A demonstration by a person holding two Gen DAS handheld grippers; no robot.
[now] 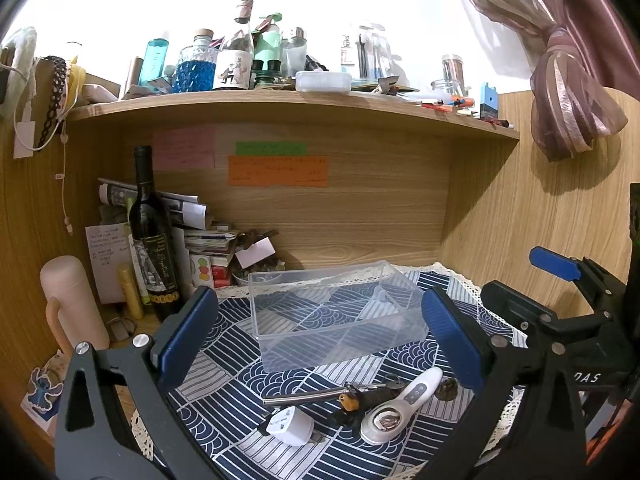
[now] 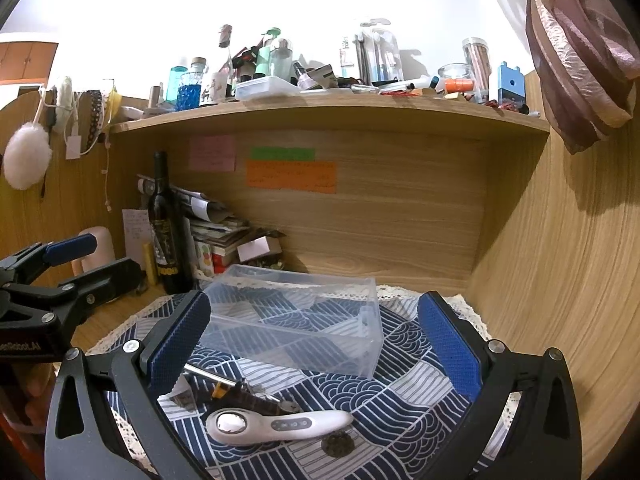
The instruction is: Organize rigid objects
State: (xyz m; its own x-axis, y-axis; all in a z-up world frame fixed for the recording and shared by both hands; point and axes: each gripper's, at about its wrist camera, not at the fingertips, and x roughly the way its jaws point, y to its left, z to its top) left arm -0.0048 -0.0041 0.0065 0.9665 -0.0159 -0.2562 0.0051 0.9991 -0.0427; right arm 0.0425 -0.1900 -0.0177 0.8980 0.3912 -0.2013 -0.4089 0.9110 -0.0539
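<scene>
A clear plastic box (image 1: 334, 314) (image 2: 296, 328) stands empty on the blue patterned cloth (image 1: 224, 384) (image 2: 404, 400). In front of it lie a white plug adapter (image 1: 289, 425), a white handheld device with a round metal head (image 1: 400, 404) (image 2: 276, 426), a metal rod (image 1: 304, 397) (image 2: 208, 374), a dark key bunch with an orange piece (image 1: 362, 398) (image 2: 248, 398) and a small dark round piece (image 1: 446, 390) (image 2: 338, 445). My left gripper (image 1: 320, 336) is open and empty above these items. My right gripper (image 2: 314, 344) is open and empty, also hovering over them.
A dark wine bottle (image 1: 154, 240) (image 2: 168, 224), a pink flask (image 1: 72, 304), a yellow tube (image 1: 130, 292) and stacked papers (image 1: 208, 240) crowd the left back corner. A cluttered shelf (image 1: 280, 104) hangs above. A wooden wall (image 2: 560, 280) closes the right side.
</scene>
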